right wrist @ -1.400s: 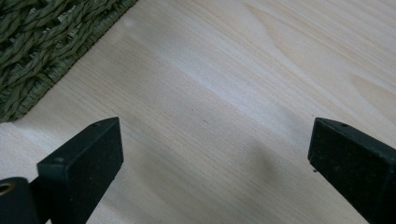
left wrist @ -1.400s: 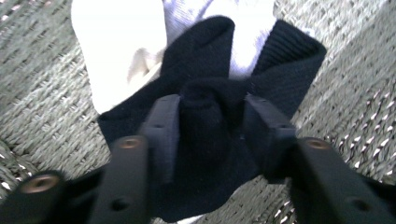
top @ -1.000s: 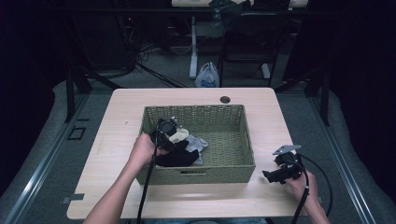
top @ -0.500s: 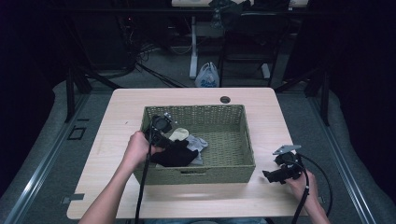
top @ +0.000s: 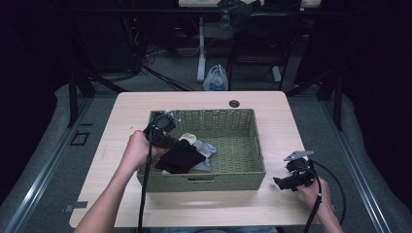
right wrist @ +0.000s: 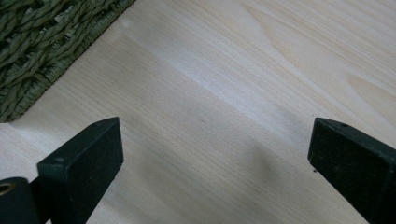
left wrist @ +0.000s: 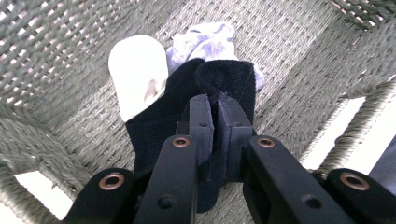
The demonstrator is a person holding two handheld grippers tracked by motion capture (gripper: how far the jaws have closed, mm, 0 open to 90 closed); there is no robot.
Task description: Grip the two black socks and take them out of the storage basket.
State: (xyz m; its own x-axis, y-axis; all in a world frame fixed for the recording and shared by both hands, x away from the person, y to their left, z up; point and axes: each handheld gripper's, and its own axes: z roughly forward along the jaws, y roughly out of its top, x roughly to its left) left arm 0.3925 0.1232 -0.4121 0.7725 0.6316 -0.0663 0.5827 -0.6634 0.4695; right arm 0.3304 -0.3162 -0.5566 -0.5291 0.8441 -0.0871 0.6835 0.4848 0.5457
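Right gripper (top: 281,182) nearest, on table (top: 272,121) right of basket, jaws wide apart, idle. Left gripper (left wrist: 217,109) clamped on black sock (top: 180,156), sock hanging inside woven basket (top: 228,177) above grey sock (top: 206,147) and white sock (left wrist: 137,70). Step: lifting sock out. Next: clear left rim, carry to table. Versus earlier frames: left hand higher, sock raised; right unmoved.

A pale wooden table (top: 121,145) carries a green woven basket (top: 243,172), left of the right gripper (top: 284,183), whose hand (top: 313,189) rests on the tabletop.
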